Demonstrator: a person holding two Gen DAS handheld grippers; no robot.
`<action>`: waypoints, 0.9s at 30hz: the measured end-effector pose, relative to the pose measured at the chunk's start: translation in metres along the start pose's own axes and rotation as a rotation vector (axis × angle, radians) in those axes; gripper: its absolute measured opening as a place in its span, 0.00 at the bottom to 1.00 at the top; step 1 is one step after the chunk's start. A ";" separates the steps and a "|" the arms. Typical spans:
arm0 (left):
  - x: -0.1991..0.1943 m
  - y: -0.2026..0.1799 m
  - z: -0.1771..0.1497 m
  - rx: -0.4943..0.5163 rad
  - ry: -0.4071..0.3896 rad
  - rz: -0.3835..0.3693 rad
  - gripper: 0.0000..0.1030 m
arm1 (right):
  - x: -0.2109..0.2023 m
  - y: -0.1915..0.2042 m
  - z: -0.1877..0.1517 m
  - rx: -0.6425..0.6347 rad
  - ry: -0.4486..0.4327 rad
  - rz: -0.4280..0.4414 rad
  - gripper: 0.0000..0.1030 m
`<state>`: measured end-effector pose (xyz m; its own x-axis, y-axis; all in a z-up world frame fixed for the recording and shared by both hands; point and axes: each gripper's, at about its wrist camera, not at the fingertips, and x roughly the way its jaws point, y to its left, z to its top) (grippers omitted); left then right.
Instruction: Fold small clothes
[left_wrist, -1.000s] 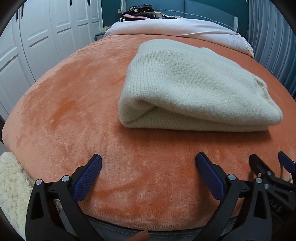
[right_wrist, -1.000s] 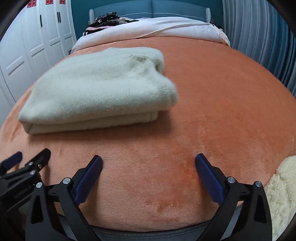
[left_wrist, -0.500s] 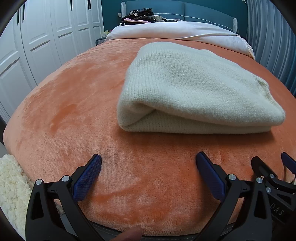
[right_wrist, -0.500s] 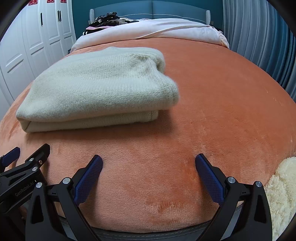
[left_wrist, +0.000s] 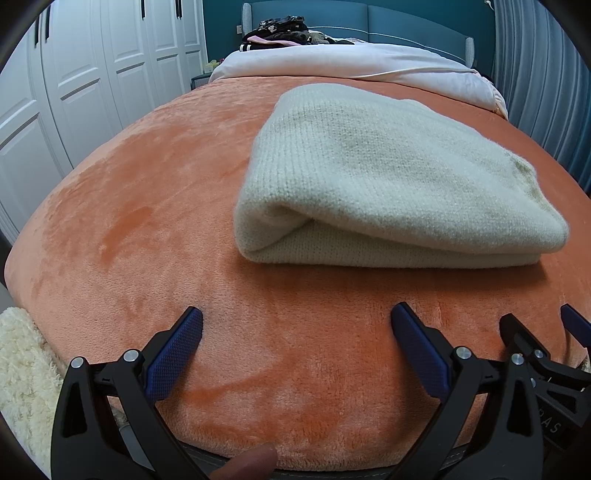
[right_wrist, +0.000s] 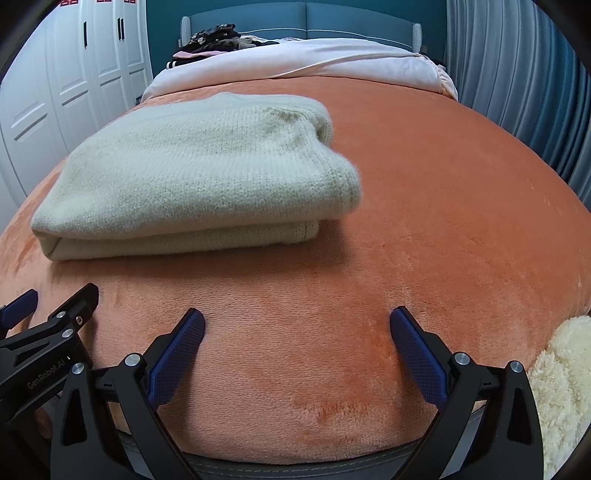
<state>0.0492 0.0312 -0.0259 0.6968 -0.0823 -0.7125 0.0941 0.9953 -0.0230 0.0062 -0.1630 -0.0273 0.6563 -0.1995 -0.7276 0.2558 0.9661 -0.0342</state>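
A cream knitted garment lies folded into a thick rectangle on the orange fleece blanket; it also shows in the right wrist view. My left gripper is open and empty, near the blanket's front edge, short of the garment. My right gripper is open and empty, level with the left one and to the right of the garment. Each gripper shows at the edge of the other's view.
A pale pink duvet and a pile of dark clothes lie at the bed's head. White wardrobe doors stand left, grey curtains right. A fluffy cream rug lies at the bed's foot.
Both grippers have drawn back and lowered slightly from the folded garment, staying open. The garment has not moved.
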 end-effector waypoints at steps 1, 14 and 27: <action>0.001 0.000 0.001 -0.002 0.001 -0.002 0.96 | -0.001 0.004 -0.002 0.001 0.000 -0.003 0.95; 0.001 0.000 0.001 0.001 0.000 0.002 0.96 | -0.001 0.011 -0.004 0.007 0.001 -0.003 0.95; 0.001 0.000 0.001 0.003 -0.003 0.006 0.96 | -0.001 0.012 -0.004 0.007 0.001 -0.003 0.95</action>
<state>0.0508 0.0306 -0.0261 0.6994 -0.0769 -0.7106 0.0922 0.9956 -0.0170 0.0059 -0.1508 -0.0297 0.6550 -0.2020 -0.7281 0.2627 0.9644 -0.0312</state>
